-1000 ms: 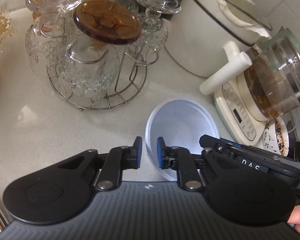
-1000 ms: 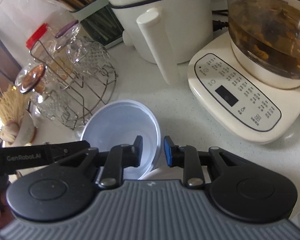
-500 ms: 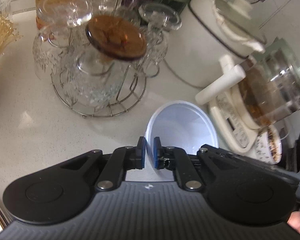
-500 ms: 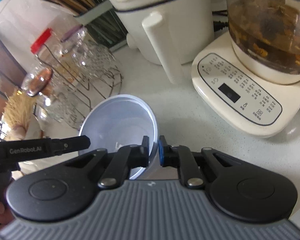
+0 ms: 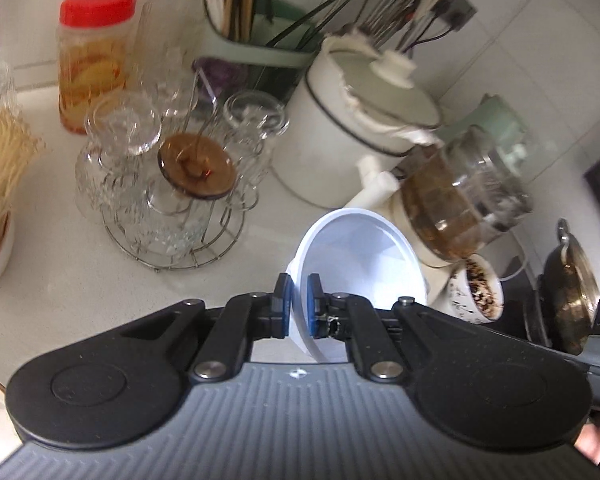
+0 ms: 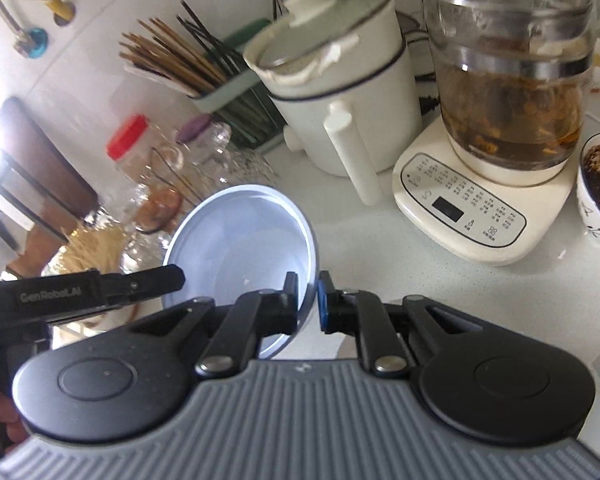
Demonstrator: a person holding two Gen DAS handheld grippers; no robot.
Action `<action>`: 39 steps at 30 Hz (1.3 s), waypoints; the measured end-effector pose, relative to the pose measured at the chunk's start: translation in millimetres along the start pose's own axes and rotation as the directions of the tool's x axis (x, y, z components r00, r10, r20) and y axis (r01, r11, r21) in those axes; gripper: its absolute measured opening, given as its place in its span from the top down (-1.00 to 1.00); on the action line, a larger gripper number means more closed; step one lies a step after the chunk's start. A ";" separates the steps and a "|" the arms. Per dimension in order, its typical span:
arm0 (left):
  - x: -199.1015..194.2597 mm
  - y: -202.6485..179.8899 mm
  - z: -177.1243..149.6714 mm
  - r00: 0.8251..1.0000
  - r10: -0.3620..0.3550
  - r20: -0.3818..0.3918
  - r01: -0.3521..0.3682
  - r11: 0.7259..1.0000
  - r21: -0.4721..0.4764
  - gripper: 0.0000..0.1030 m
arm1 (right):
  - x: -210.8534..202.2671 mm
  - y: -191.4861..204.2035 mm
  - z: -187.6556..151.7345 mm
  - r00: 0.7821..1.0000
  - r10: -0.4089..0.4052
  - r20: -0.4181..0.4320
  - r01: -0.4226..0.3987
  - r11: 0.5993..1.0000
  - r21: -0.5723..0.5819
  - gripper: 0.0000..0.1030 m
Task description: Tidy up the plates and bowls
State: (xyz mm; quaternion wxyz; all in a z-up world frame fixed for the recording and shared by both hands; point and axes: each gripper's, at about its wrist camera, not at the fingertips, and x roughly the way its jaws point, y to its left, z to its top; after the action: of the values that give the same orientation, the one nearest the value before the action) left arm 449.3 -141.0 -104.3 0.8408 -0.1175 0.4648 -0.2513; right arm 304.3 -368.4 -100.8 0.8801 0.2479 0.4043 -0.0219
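So this is the carry step: both grippers have the same white bowl (image 5: pixel 360 256) pinched by its rim and it's off the counter (image 5: pixel 60 280), tilted, with the open side facing the cameras. The left gripper (image 5: pixel 298 306) is clamped nearly shut on the rim at about 7 o'clock of the bowl in its own view, one pad inside, one outside. The right gripper (image 6: pixel 308 300) is doing the same at about 5 o'clock of the bowl in the right view, jaws almost closed with just the thin wall between them.

The bowl hangs in front of the glass rack (image 5: pixel 172 200), with the white pot (image 5: pixel 364 120) at 12 o'clock and the tea kettle (image 5: pixel 460 200) at 2 o'clock from it in the left view.

Next up, I'd guess, is moving it over to wherever bowls get stacked; that spot isn't in view. Both hands need to travel together or the rim twists out of a pad. Also keep clear of the glasses and kettle.

Versus a second ago: the jaws were open around the rim with the bowl sitting flat on the counter. Now they've closed, the bowl has come up and tipped, and the jar (image 5: pixel 94 56) and chopstick holder (image 5: pixel 256 48) at the back have come into the left view.
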 end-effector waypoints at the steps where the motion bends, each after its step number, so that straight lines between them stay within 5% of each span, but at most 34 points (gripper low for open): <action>1: -4.9 -1.6 -0.4 1.000 -0.003 0.006 0.003 1.000 0.009 0.82 | -3.2 1.9 -1.6 1.000 0.000 0.007 0.000 1.000 0.008 0.76; 14: -24.2 2.2 -31.0 0.997 -0.045 -0.069 0.050 0.996 0.076 0.82 | -28.0 14.2 -42.3 0.995 -0.094 0.015 0.093 0.995 0.044 0.76; 23: -7.9 12.2 -64.0 0.984 -0.015 -0.175 0.033 0.995 0.095 0.82 | -14.8 12.4 -78.2 0.981 -0.178 -0.080 0.182 0.982 0.050 0.75; 39: 25.8 15.8 -76.2 0.961 0.048 -0.274 -0.004 0.987 0.160 0.80 | 4.0 -1.6 -96.5 0.975 -0.184 -0.125 0.195 0.977 0.086 0.71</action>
State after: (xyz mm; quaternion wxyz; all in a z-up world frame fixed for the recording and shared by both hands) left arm 401.6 -138.6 -170.8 0.7774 -0.0079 0.5579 -0.2903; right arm 238.9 -325.3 -157.4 0.8357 0.2520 0.4752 -0.1111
